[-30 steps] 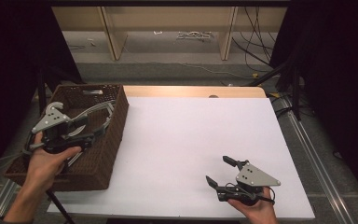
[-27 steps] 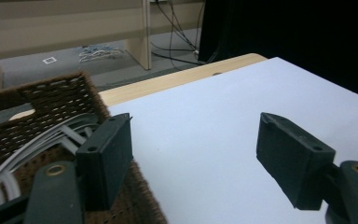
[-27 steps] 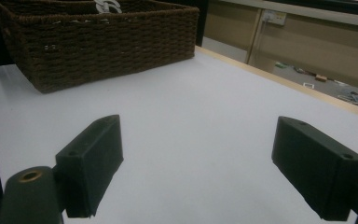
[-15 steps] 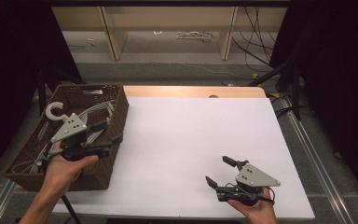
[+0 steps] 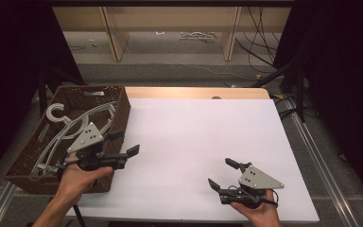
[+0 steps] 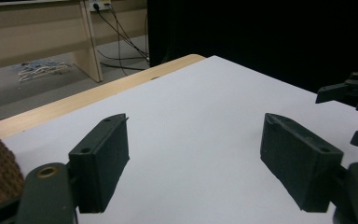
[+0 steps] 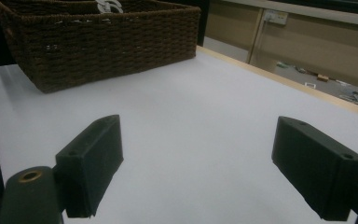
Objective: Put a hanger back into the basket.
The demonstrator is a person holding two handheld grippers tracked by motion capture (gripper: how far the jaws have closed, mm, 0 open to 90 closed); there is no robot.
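A brown wicker basket (image 5: 24, 158) stands at the table's left edge, with pale plastic hangers (image 5: 68, 126) lying in it. My left gripper (image 5: 125, 143) hangs over the basket's right rim and points out across the white tabletop. Its jaws have just been opening and stand wide, with nothing between them in the left gripper view (image 6: 196, 154). My right gripper (image 5: 220, 172) rests open near the front right of the table, pointing left toward the basket (image 7: 107, 42). A white hanger hook (image 7: 108, 5) shows above the basket's rim. The right gripper (image 6: 354, 105) also appears far off in the left gripper view.
The white tabletop (image 5: 194, 137) has a bare wooden strip (image 5: 194, 92) along its far edge. Beyond it are shelf legs and loose cables (image 5: 264, 42) on the floor. Metal rails (image 5: 321, 161) run along both sides of the table.
My left gripper has moved right, from above the basket's inside to over its right rim, and its jaws stand a little wider. The right gripper has stayed put.
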